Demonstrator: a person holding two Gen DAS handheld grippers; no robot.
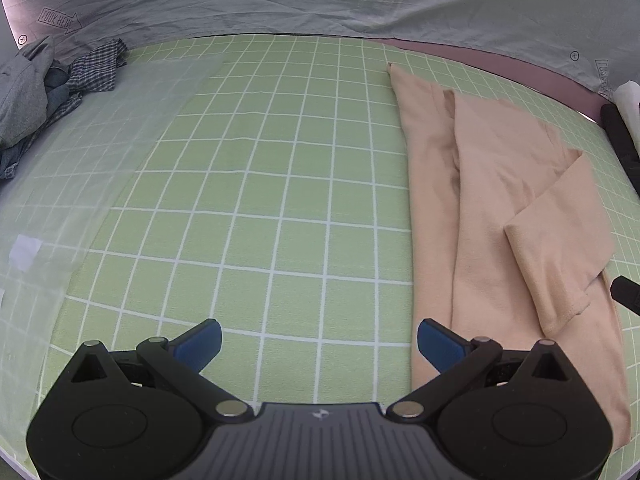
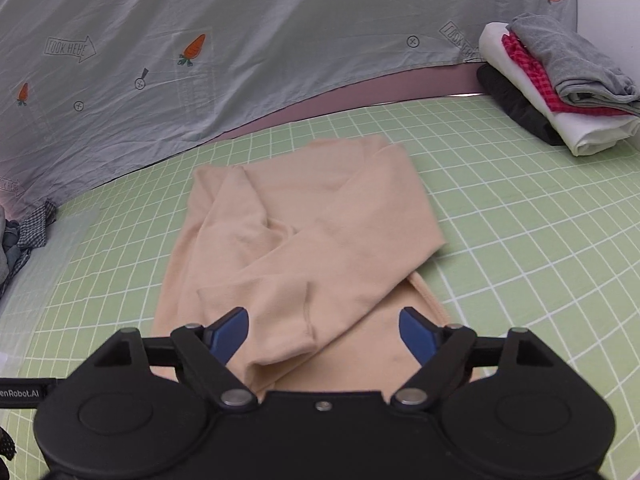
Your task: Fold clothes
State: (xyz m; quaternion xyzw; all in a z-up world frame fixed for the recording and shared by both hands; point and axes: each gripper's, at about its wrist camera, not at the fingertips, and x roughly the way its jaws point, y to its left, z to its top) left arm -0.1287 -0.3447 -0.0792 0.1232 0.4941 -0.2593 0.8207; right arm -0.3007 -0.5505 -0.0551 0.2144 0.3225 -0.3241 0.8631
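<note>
A peach long-sleeved garment (image 2: pixel 312 232) lies flat on the green grid mat (image 2: pixel 520 220), both sleeves folded across its body. The cuff of the upper sleeve (image 2: pixel 280 344) rests between the blue pads of my right gripper (image 2: pixel 324 334), which stands open above it without pressing on the cloth. In the left wrist view the same garment (image 1: pixel 500 220) stretches along the right side. My left gripper (image 1: pixel 320 344) hangs open over bare mat to the left of it, nothing between its fingers.
A stack of folded clothes (image 2: pixel 560 80), grey, red check, white and black, sits at the mat's far right corner. A heap of unfolded clothes (image 1: pixel 44 92) lies at the far left. A grey printed sheet (image 2: pixel 200 40) hangs behind the mat.
</note>
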